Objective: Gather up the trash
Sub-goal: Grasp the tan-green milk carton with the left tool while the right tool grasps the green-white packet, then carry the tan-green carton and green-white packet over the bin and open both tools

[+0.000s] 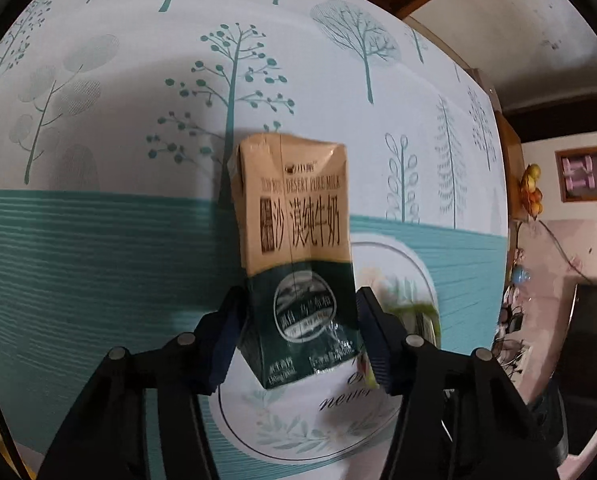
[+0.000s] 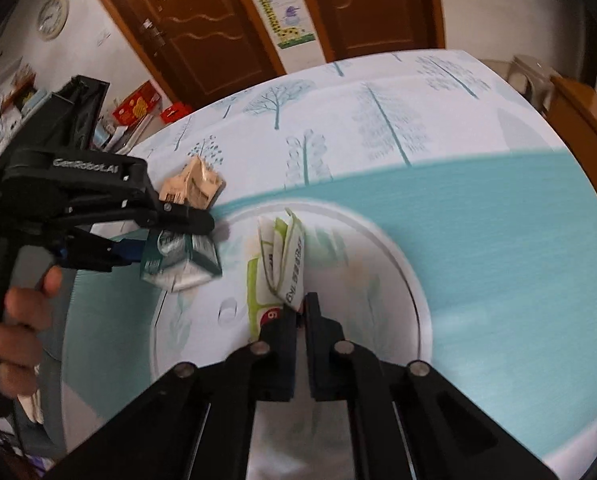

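Tree-printed tablecloth (image 1: 98, 240), white above and teal below, is covering the table, with brown doors and a wall clock showing behind in the right wrist view. Two pieces of trash are counting up here: one milk carton (image 1: 298, 248) and one crumpled green-and-white wrapper (image 2: 278, 268). Left gripper (image 1: 298, 332) is straddling the carton's dark lower half, its blue-padded fingers (image 1: 226, 344) lying against both side walls; the jaws are standing half-wide because the carton fills them, so this is reading as a pinch on the carton, though how firmly it is biting cannot be told. A hand (image 2: 14, 320) is wrapping the left tool's handle, seen from the right wrist view, where the carton looks dented and is angling away from the jaws. Right gripper (image 2: 298, 312) is pressing nearly together on the wrapper's near corner, a thin edge being the only purchase a flat film offers. Wrapper is lying over the round printed medallion (image 2: 414, 292) on the cloth, just beside the carton. No bin is showing in either view. Both items appear gripped, and lifting likely comes next.
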`<state>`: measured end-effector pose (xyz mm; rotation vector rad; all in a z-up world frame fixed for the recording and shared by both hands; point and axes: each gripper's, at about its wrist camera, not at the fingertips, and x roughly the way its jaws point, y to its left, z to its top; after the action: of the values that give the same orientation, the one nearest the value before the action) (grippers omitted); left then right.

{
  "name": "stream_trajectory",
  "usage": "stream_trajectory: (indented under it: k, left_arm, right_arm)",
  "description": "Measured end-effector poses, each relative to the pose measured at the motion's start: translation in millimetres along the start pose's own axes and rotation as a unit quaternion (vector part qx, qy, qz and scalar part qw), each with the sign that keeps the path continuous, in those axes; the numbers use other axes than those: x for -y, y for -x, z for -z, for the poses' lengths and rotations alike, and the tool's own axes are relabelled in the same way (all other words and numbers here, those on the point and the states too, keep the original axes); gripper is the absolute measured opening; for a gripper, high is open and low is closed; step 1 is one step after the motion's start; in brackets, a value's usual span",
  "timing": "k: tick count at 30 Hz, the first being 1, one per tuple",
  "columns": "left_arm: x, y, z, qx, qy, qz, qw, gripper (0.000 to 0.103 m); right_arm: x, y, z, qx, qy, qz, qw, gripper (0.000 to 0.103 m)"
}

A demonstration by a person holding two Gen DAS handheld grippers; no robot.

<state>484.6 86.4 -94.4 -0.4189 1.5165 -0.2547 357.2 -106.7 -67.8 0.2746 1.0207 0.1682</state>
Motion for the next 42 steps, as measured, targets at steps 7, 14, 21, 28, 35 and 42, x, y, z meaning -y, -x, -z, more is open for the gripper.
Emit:
stream_trajectory:
  k: [7, 14, 21, 28, 35, 42]
  left_arm:
    - [26, -6, 13, 0.028, -0.045, -0.044, 0.9977, 0.05]
    - [42, -2, 55, 0.061, -0.097, -0.055, 0.9918, 0.048]
    - [54, 21, 132, 0.079, -0.14, -0.056, 0.9853, 0.048]
    - [54, 43, 247, 0.081, -0.146, -0.041, 0.9852, 0.048]
    - [67, 53, 362, 0.089, -0.136, -0.018, 0.9865, 0.048]
    - [89, 54, 444, 0.072, -0.171, -0.01, 0.9827, 0.048]
  right_arm:
    - [-1, 39, 45, 0.001, -0.025, 0.004, 1.0, 0.003]
    - [15, 92, 86, 0.029, -0.049, 0.013, 0.998, 0.003]
    - [35, 134, 132, 0.044, -0.07, -0.002, 0.997, 0.003]
    - [54, 169, 185, 0.036, -0.062, -0.043, 0.997, 0.003]
    - [77, 213, 241, 0.028, -0.037, -0.076, 0.996, 0.003]
    - [96, 244, 288, 0.017, -0.027, -0.08, 0.996, 0.003]
